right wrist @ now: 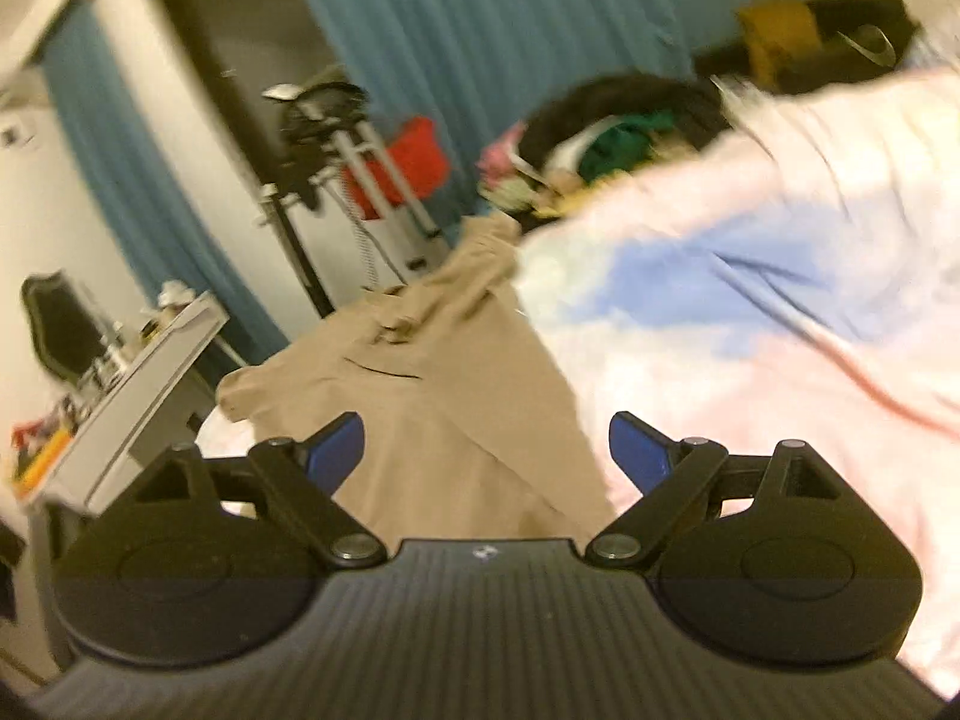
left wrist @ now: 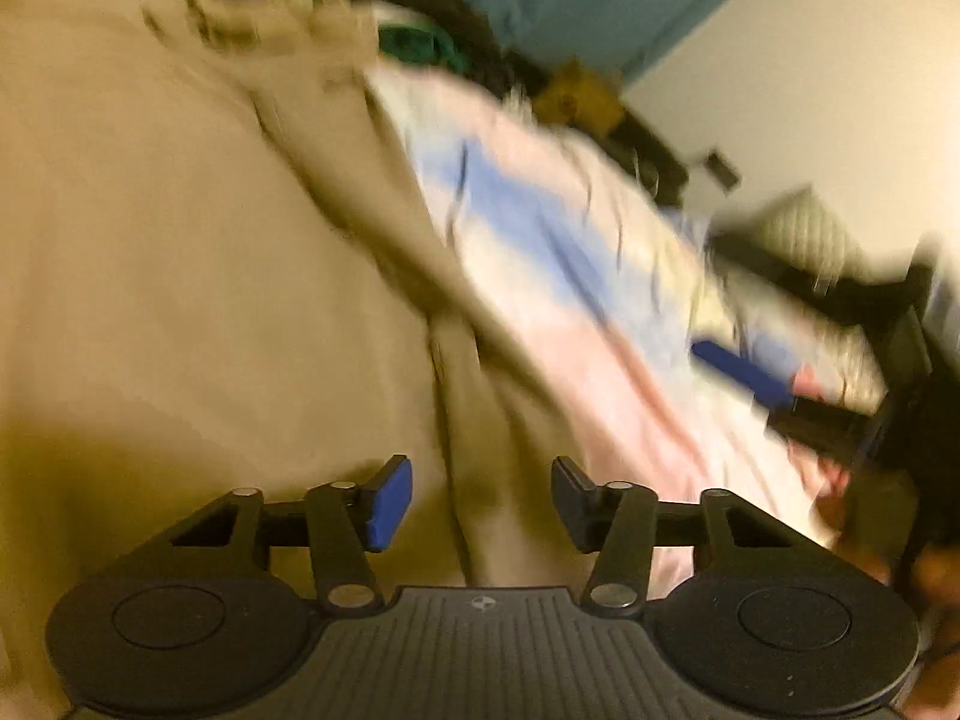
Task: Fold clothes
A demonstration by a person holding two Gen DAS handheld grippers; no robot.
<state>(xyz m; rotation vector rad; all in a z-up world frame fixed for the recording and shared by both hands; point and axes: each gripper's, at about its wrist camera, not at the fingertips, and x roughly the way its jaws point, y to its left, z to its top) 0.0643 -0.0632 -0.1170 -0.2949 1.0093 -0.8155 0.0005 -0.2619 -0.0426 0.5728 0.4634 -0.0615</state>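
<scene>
A tan garment (left wrist: 180, 252) lies spread over a bed with a pink, white and blue cover (left wrist: 540, 252). My left gripper (left wrist: 480, 501) is open just above the tan cloth, with a fold of it running between the jaws. The other gripper (left wrist: 750, 381) shows blurred at the right over the bed cover. In the right wrist view the tan garment (right wrist: 432, 372) lies ahead with its waistband end far away, beside the bed cover (right wrist: 750, 312). My right gripper (right wrist: 486, 456) is open and empty above the tan garment's near part.
A heap of mixed clothes (right wrist: 600, 138), black, green and pink, sits at the far end of the bed. A blue curtain (right wrist: 480, 30) hangs behind. A stand with a red bag (right wrist: 384, 180) and a white table (right wrist: 138, 384) stand to the left.
</scene>
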